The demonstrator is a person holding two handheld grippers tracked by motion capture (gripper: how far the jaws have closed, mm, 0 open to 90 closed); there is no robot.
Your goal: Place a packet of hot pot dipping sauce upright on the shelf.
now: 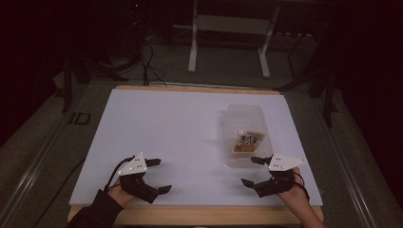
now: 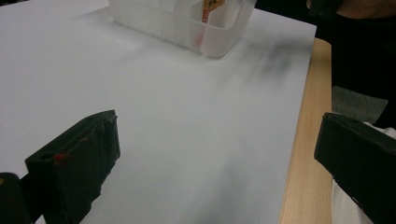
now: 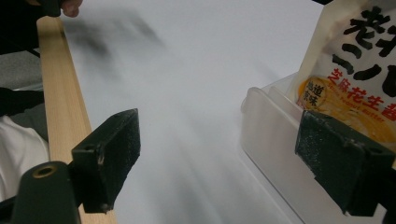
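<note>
— Grippers first, left to right: where do yours sit?

— Your left gripper (image 1: 158, 175) rests low over the white sheet (image 1: 180, 133) near the table's (image 1: 199, 214) front wooden edge, jaws spread wide with nothing between them. In the left gripper view the two black jaws stand far apart over bare sheet, one of them out past the wooden edge.

— And the other one?

— Your right gripper (image 1: 253, 171) is also near the front edge, jaws spread just as wide and holding nothing. Its upper jaw lies right at the near end of the translucent plastic container (image 1: 243, 114); I cannot tell if it touches the wall.

— Where is the packet?

— The snack packet (image 1: 248, 141), white with orange print and dark lettering, sits inside that container towards its near end, leaning upright. In the right gripper view it (image 3: 359, 60) rises above the container's rim (image 3: 266, 100), just behind one jaw.

— Distance between your hands?

— Well apart, bare sheet between them.
</note>
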